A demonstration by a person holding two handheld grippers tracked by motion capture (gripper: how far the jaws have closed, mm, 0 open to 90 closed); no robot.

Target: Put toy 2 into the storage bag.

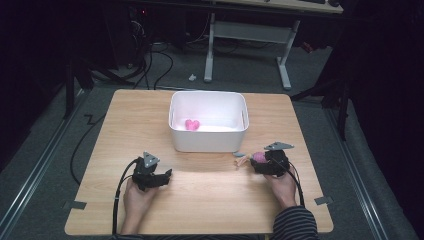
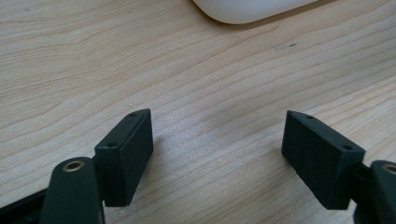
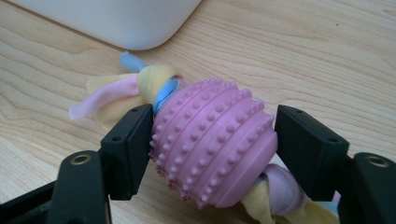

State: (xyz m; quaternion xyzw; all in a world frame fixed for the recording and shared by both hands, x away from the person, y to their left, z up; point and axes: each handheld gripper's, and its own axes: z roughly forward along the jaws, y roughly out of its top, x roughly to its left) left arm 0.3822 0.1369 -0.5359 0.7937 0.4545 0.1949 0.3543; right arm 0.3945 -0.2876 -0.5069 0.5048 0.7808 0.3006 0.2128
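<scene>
A pink studded ball toy (image 3: 215,142) with yellow, pink and blue fabric strips (image 3: 122,88) knotted at both ends lies on the wooden table (image 1: 210,190). My right gripper (image 3: 214,140) has both jaws pressed against the ball's sides. In the high view this toy (image 1: 254,158) sits just right of the white bin's near corner, at my right gripper (image 1: 260,161). The white bin (image 1: 208,120) holds a pink heart-shaped object (image 1: 192,124). My left gripper (image 1: 168,175) rests low over bare wood at the near left; its jaws (image 2: 217,154) stand wide apart with nothing between them.
The bin's rounded corner (image 3: 126,23) is close ahead of the toy. Its lower edge (image 2: 247,11) also lies ahead of the left gripper. A desk frame (image 1: 250,35) and cables (image 1: 155,60) stand on the floor beyond the table.
</scene>
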